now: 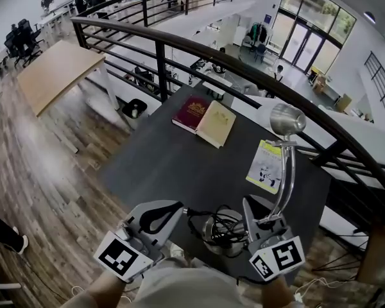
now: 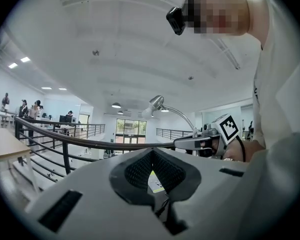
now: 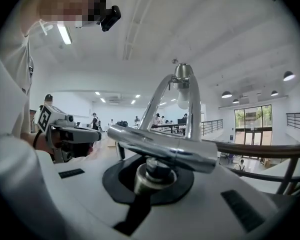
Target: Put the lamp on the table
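Our right tongs are clamped shut on the chrome gooseneck desk lamp, low on its stem just above the round metal base. The stem rises past the jaws and curves up to the silver dome shade. Our left tongs sit just beside the base, to its left, jaws together with nothing firm between the pads. The lamp's black cord runs from their tips into a coil on the base, and we cannot tell whether it is pinched. Both tongs point roughly level.

The lamp stands at the near edge of the dark grey rectangular table, close to our body. We cannot tell whether its base rests on the top.

Farther along the table lie a maroon book touching a cream book, and a yellow-green booklet lies behind the stem. A black metal railing curves round the table's far side above a lower hall with glass doors. To the left are a wood-plank floor and a pale wooden table.
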Demonstrator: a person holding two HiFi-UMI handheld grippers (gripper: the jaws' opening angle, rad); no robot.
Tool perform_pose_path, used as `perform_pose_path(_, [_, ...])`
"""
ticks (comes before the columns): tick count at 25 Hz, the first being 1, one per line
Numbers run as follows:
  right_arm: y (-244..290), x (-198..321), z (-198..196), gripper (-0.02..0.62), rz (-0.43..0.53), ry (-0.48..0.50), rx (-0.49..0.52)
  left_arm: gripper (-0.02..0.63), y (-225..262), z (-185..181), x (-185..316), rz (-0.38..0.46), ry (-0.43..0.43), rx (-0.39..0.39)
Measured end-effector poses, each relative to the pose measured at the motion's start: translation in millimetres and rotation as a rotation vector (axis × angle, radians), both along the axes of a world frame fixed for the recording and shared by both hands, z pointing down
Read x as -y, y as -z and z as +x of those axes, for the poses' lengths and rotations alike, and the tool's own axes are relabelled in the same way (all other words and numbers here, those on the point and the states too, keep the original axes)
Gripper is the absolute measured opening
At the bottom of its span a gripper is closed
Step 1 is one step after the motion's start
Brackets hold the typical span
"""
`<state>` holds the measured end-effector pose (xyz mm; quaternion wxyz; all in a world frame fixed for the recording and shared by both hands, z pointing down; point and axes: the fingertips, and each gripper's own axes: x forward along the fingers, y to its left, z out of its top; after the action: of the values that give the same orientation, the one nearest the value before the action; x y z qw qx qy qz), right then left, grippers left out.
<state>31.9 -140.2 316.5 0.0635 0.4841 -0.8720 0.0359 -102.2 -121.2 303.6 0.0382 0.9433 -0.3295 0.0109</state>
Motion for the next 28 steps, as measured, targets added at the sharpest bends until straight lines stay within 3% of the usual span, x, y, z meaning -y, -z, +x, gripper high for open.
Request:
perform_pose_path(14, [-17.7,37.4,8.1,-0.002,-0.028,0.02,-0.049,0.005,-17.1,6.6,35.0,-0.043,0.065,-0.003])
perform_pose_path(17, [-22.4,52.3,5.5,-0.002,-0.025,0.021,-0.052,0.005,-26.8,-1.5,51.2,-0.05,0.087,-0.034])
perform_pose_path(28, [-43.6,130.6,-16.9,-0.002,-0.019,0.03,-0.064,0.005,-74.0,-3.5,127.3,-0.085,0.128,-0.016])
